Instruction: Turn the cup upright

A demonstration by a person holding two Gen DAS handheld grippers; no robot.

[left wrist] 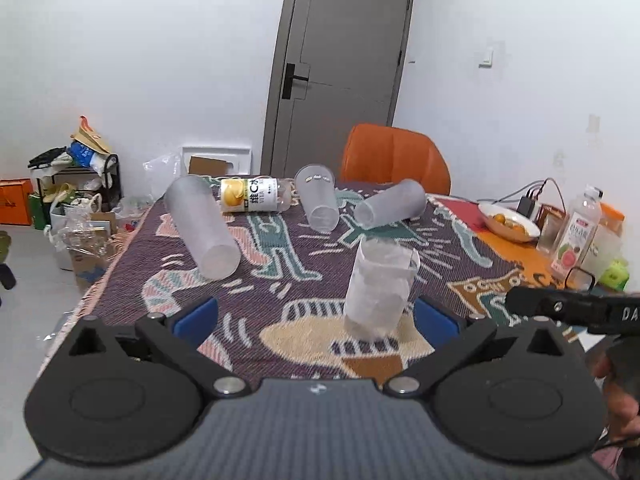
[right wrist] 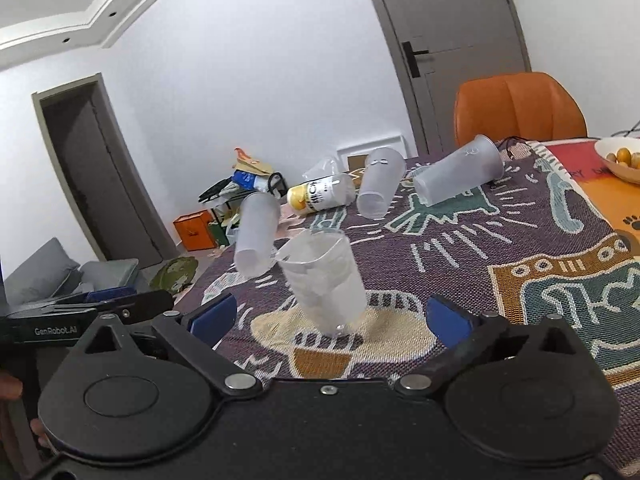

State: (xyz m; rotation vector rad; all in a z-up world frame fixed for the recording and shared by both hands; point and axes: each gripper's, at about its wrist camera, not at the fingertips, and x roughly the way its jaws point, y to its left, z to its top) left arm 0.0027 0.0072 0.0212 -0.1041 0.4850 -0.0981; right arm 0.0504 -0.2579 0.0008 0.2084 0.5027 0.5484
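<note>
A clear plastic cup [left wrist: 380, 286] with crumpled white paper inside stands upright, mouth up, on the patterned tablecloth [left wrist: 280, 280]. It also shows in the right wrist view [right wrist: 326, 280]. My left gripper [left wrist: 316, 312] is open, its blue pads wide apart, the cup just ahead near the right pad, untouched. My right gripper [right wrist: 328, 316] is open, with the cup just ahead between its pads, untouched. Three frosted cups lie on their sides farther back: a long cup at the left [left wrist: 202, 226], a middle cup [left wrist: 318, 198] and a right cup [left wrist: 390, 202].
A yellow-labelled bottle [left wrist: 254, 196] lies on its side at the table's far edge. A bowl of orange fruit [left wrist: 508, 222], a drink bottle [left wrist: 576, 230] and cables sit at the right. An orange chair [left wrist: 394, 160] stands behind the table. Clutter covers the floor at the left.
</note>
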